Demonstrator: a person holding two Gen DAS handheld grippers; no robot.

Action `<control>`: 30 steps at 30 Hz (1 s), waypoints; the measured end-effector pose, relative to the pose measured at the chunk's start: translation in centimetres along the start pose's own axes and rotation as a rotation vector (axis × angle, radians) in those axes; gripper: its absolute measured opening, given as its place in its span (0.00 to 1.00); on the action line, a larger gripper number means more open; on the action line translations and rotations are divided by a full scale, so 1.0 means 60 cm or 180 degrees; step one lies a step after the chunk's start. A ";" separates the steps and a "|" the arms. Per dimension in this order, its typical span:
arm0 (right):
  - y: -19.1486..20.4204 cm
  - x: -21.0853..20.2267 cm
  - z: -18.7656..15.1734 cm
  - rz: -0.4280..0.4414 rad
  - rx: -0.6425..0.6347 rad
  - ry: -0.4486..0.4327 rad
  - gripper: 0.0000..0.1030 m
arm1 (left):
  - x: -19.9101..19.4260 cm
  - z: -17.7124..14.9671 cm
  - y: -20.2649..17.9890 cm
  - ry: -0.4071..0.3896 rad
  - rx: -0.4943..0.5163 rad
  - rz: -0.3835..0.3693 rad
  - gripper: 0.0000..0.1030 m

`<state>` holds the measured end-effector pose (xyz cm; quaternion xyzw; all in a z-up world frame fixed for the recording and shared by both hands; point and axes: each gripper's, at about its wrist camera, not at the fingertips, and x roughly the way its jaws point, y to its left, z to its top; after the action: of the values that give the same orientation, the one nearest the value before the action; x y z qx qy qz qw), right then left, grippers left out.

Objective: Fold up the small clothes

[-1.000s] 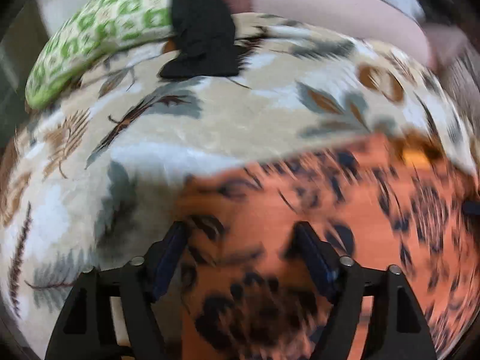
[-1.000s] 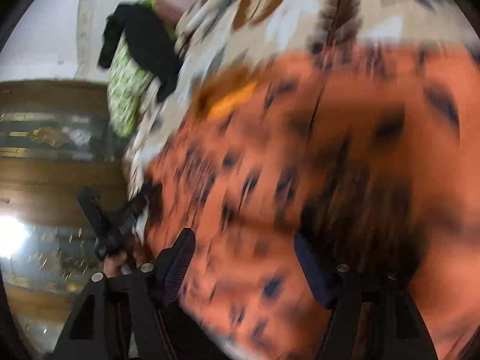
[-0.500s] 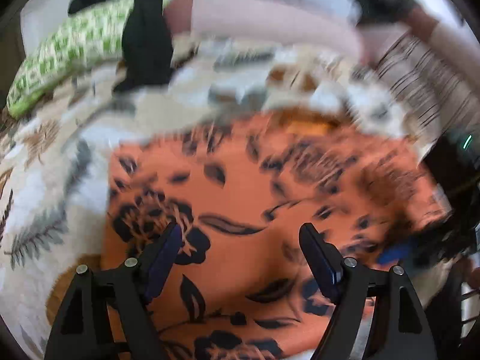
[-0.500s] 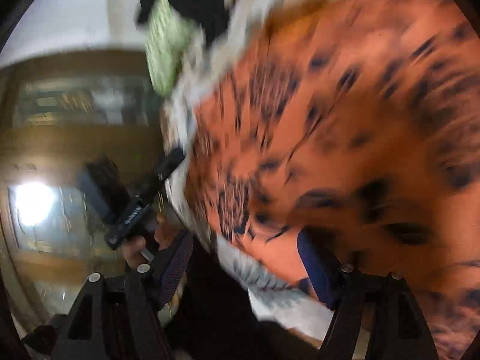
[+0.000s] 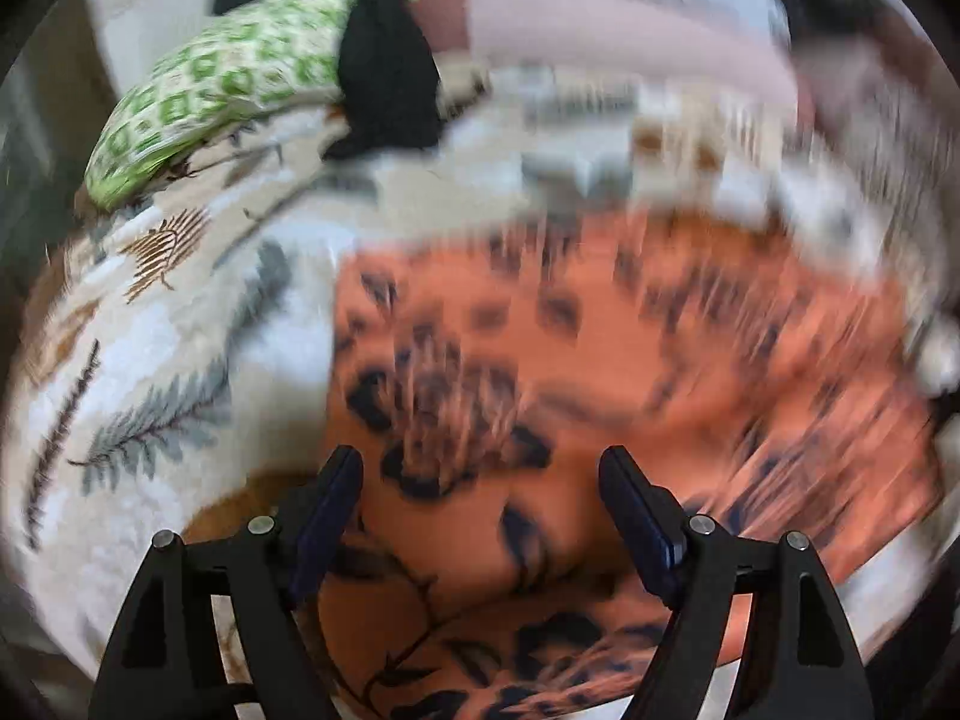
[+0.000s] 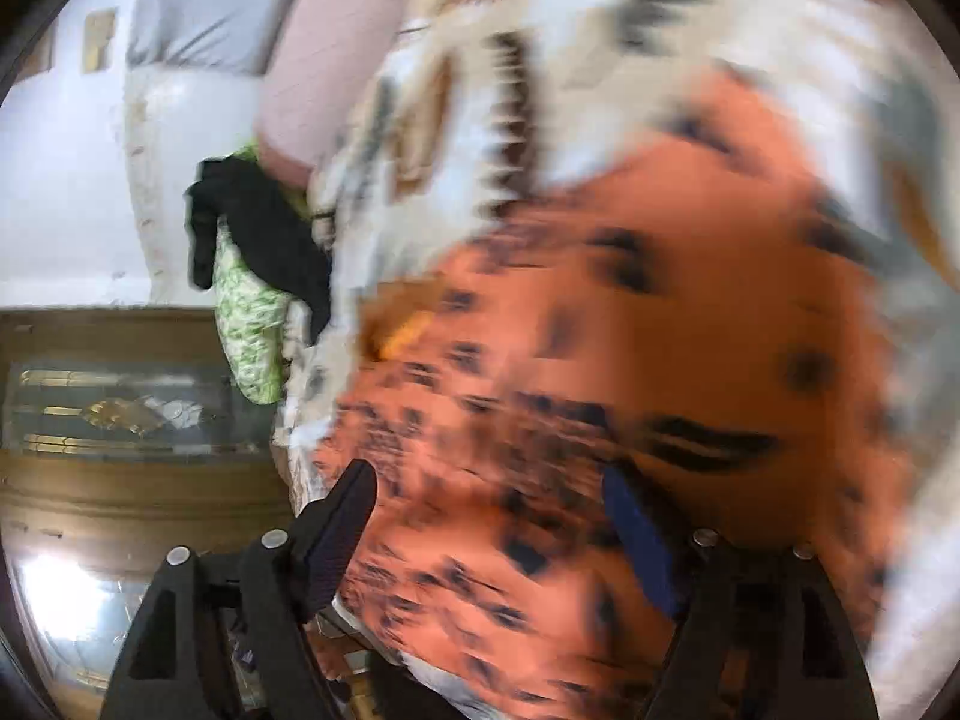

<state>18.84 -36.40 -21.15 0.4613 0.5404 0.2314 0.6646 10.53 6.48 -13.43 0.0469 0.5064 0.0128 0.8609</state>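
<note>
An orange garment [image 5: 600, 420] with a black flower print lies spread on a leaf-patterned bedspread [image 5: 150, 360]. In the left wrist view my left gripper [image 5: 480, 498] hovers over the garment's near left part, jaws wide apart and nothing pinched between them. The right wrist view is blurred by motion. There the same orange garment [image 6: 690, 330] fills the right half, and my right gripper [image 6: 486, 516] is open over its edge near the side of the bed. The cloth lies below its pads [image 6: 636, 534], not gripped.
A green-and-white pillow [image 5: 228, 96] lies at the far left of the bed with a black garment [image 5: 384, 72] draped over it. A pink bolster [image 5: 600, 30] runs along the back. Left of the bed edge stands a wooden glass-fronted cabinet [image 6: 120, 420].
The left view has slid over the orange garment, which now sits centre and right. The right view swung and rolled; the other gripper and hand seen at its left are out of sight.
</note>
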 end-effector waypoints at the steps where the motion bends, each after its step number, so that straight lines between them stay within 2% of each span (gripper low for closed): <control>1: -0.004 -0.006 -0.002 0.0015 0.0045 -0.0061 0.75 | 0.008 -0.007 -0.001 0.0022 0.0010 0.0060 0.81; 3: 0.000 -0.044 -0.015 -0.0205 0.0047 -0.0192 0.78 | -0.024 -0.014 0.008 -0.0089 -0.0179 0.0005 0.81; 4: 0.022 -0.056 -0.032 -0.0232 -0.0104 -0.0221 0.79 | -0.047 -0.016 0.012 -0.0184 -0.0237 -0.0081 0.81; 7: 0.065 -0.067 -0.091 0.0085 -0.0521 -0.0010 0.79 | -0.106 -0.043 0.030 -0.0403 -0.0349 -0.0175 0.81; 9: 0.073 -0.078 -0.144 0.0043 -0.0703 -0.0010 0.79 | -0.139 -0.080 0.059 -0.0517 -0.0670 -0.0359 0.81; 10: 0.063 -0.095 -0.172 -0.0029 -0.0707 -0.0158 0.79 | -0.148 -0.103 0.080 -0.0522 -0.0953 -0.0515 0.81; 11: 0.045 -0.106 -0.194 -0.0044 -0.0599 -0.0281 0.79 | -0.152 -0.125 0.096 -0.0510 -0.1211 -0.0671 0.81; 14: -0.020 -0.111 -0.241 0.0023 0.0056 -0.0592 0.79 | -0.132 -0.164 0.130 -0.0347 -0.1892 -0.0965 0.81; 16: -0.045 -0.100 -0.245 -0.0054 0.0331 -0.0687 0.80 | -0.102 -0.170 0.128 -0.0171 -0.2100 -0.1126 0.81; 17: -0.043 -0.083 -0.238 -0.0053 0.0424 -0.0729 0.80 | -0.090 -0.166 0.126 -0.0125 -0.2158 -0.1133 0.81; 19: -0.045 -0.084 -0.220 0.0071 0.0552 -0.0928 0.80 | -0.071 -0.160 0.124 -0.0119 -0.2300 -0.1233 0.81; 21: -0.042 -0.085 -0.206 0.0074 0.0637 -0.1110 0.80 | -0.045 -0.155 0.126 0.0017 -0.2489 -0.1176 0.81; 22: -0.049 -0.085 -0.200 0.0106 0.0693 -0.1127 0.80 | -0.039 -0.153 0.130 0.0006 -0.2589 -0.1199 0.81; 23: -0.058 -0.081 -0.198 0.0073 0.0814 -0.1103 0.80 | -0.038 -0.153 0.133 -0.0032 -0.2669 -0.1194 0.77; 24: -0.066 -0.069 -0.198 0.0024 0.0967 -0.1087 0.80 | -0.041 -0.149 0.136 -0.0046 -0.2654 -0.1147 0.34; 25: -0.067 -0.067 -0.197 0.0021 0.0960 -0.1112 0.78 | -0.042 -0.140 0.133 0.0003 -0.2496 -0.1067 0.08; 26: -0.058 -0.070 -0.194 -0.0114 0.0844 -0.1111 0.56 | -0.048 -0.129 0.130 -0.0002 -0.2325 -0.0980 0.11; 27: -0.042 -0.073 -0.192 -0.0342 0.0670 -0.1107 0.17 | -0.064 -0.121 0.129 -0.0099 -0.2191 -0.0881 0.11; 30: 0.045 -0.096 -0.201 -0.0976 -0.0093 -0.1172 0.15 | -0.122 -0.107 0.107 -0.0408 -0.1674 -0.0543 0.11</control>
<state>6.35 -35.40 -15.82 0.3987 0.4704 0.0475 0.7858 1.50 12.82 -9.54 -0.2202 0.4323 0.0682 0.8718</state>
